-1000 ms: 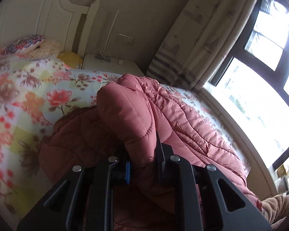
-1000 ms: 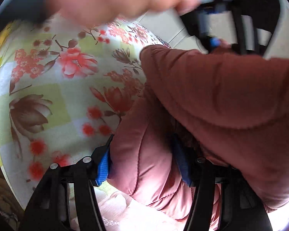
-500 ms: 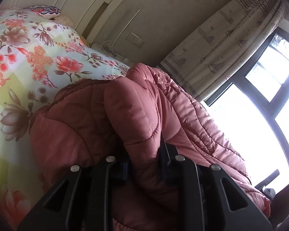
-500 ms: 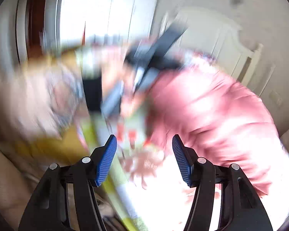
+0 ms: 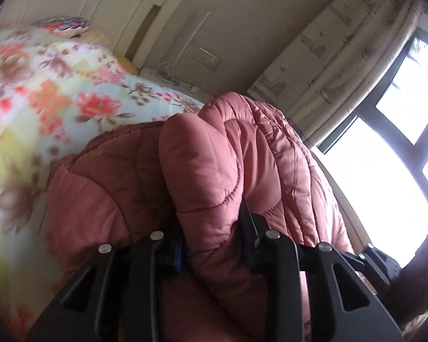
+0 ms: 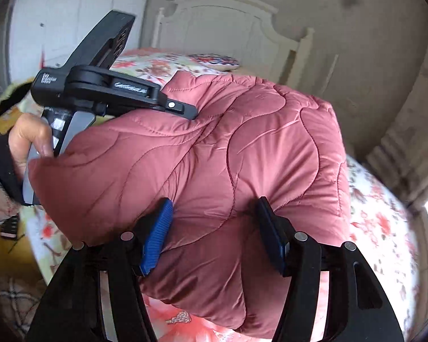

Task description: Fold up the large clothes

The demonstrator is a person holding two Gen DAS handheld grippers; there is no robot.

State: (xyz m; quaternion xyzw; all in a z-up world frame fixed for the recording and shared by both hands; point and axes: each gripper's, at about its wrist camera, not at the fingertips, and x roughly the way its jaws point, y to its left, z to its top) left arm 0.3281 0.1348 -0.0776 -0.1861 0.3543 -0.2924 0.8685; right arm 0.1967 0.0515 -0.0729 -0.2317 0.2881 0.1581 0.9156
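Bedroom, floral-quilted bed (image 6: 385,228): pink quilted puffer jacket (image 6: 242,148) lies bunched mid-bed. Left hand-held gripper (image 5: 211,245), jaws just easing apart, still pinches a padded fold to carry it over. Right hand-held gripper (image 6: 214,233) straddles jacket bulk; whether it's gripping, can't tell.

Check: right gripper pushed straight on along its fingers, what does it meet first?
The pink quilted jacket: a fold already bulges between the right gripper's pads. The floral bedspread lies beyond it; depth is unclear.

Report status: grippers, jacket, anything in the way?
Left gripper pinching a fold of the pink quilted jacket, jaws just been opening. Right gripper straddles its bulk, grip unclear. Jacket bunched on floral bedspread; no obstruction seen.
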